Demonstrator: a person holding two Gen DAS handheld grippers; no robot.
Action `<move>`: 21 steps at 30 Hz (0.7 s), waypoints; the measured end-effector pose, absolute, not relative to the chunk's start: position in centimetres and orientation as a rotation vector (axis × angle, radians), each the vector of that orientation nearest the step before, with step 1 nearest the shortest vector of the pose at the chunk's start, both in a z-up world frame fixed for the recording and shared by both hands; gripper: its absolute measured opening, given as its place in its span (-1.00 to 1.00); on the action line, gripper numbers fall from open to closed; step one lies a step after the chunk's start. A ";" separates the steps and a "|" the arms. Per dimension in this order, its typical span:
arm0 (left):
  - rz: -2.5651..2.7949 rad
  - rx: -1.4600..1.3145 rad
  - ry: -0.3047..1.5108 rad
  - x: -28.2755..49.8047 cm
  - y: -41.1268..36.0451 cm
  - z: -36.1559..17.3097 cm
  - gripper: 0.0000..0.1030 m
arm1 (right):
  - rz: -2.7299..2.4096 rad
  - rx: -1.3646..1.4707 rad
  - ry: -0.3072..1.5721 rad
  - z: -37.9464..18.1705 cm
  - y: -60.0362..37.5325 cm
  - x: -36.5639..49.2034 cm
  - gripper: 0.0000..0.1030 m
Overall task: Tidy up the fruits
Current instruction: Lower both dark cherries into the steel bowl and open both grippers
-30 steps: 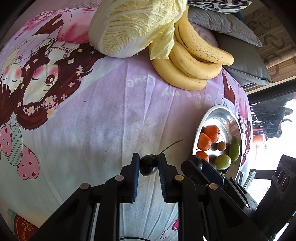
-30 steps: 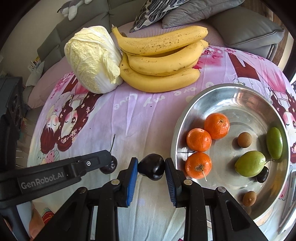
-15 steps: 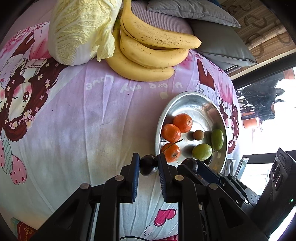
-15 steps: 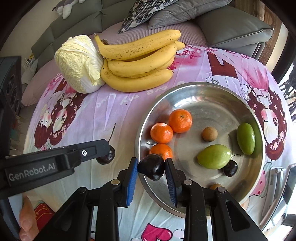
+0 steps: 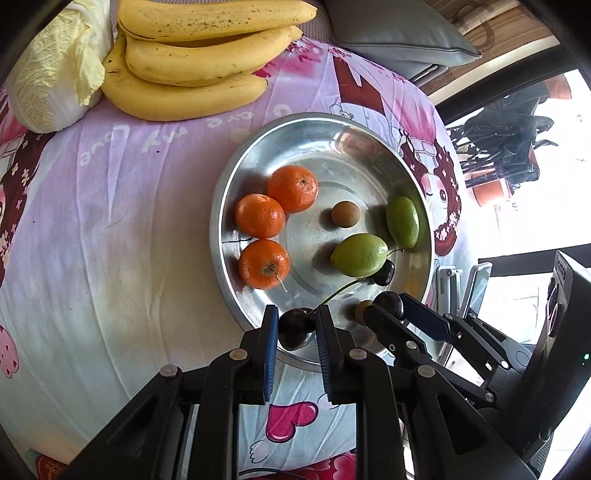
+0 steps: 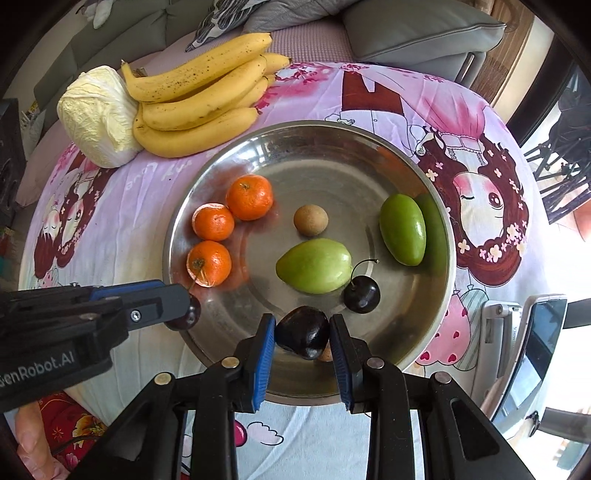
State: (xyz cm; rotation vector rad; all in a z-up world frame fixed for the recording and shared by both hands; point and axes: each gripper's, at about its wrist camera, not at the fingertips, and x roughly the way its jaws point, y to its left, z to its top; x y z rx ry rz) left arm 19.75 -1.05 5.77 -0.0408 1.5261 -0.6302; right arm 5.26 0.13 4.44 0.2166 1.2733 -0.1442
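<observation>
My left gripper (image 5: 295, 326) is shut on a dark cherry (image 5: 293, 328) with a long stem, held over the near rim of the steel bowl (image 5: 236, 170). My right gripper (image 6: 302, 332) is shut on a dark plum-like fruit (image 6: 303, 331), held over the near part of the bowl (image 6: 332, 147). The bowl holds three tangerines (image 6: 212, 221), two green fruits (image 6: 316, 265), a small brown fruit (image 6: 311, 220) and another cherry (image 6: 362, 294). The left gripper also shows in the right wrist view (image 6: 184, 310), at the bowl's left rim.
A bunch of bananas (image 6: 199, 103) and a napa cabbage (image 6: 98, 114) lie on the pink cartoon tablecloth beyond the bowl. Grey cushions (image 6: 417, 29) sit behind the table. A phone on a stand (image 6: 532, 347) is at the right edge.
Both grippers have moved right and forward with their fruit, from over the tablecloth to over the near side of the bowl.
</observation>
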 end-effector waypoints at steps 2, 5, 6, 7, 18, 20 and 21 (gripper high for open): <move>-0.628 -0.031 1.538 19.6 -1.4 5.3 -0.60 | -0.139 0.225 1.276 4.2 0.1 5.4 -0.38; -0.616 -0.023 1.542 19.7 -1.6 4.9 -0.60 | -0.130 0.237 1.292 3.5 0.3 5.5 -0.38; -0.616 -0.026 1.544 19.7 -1.6 4.7 -0.60 | -0.128 0.240 1.297 3.2 0.4 5.6 -0.38; -0.619 -0.030 1.547 19.8 -1.6 4.6 -0.60 | -0.126 0.243 1.302 2.9 0.5 5.6 -0.38; -0.600 -0.036 1.560 20.0 -1.5 4.1 -0.60 | -0.126 0.240 1.322 1.7 1.4 6.0 -0.37; -0.591 -0.030 1.557 20.1 -1.3 4.2 -0.60 | -0.129 0.235 1.324 1.8 1.3 6.0 -0.37; -0.585 -0.028 1.556 20.1 -1.2 4.3 -0.60 | -0.129 0.235 1.325 1.7 1.3 6.0 -0.37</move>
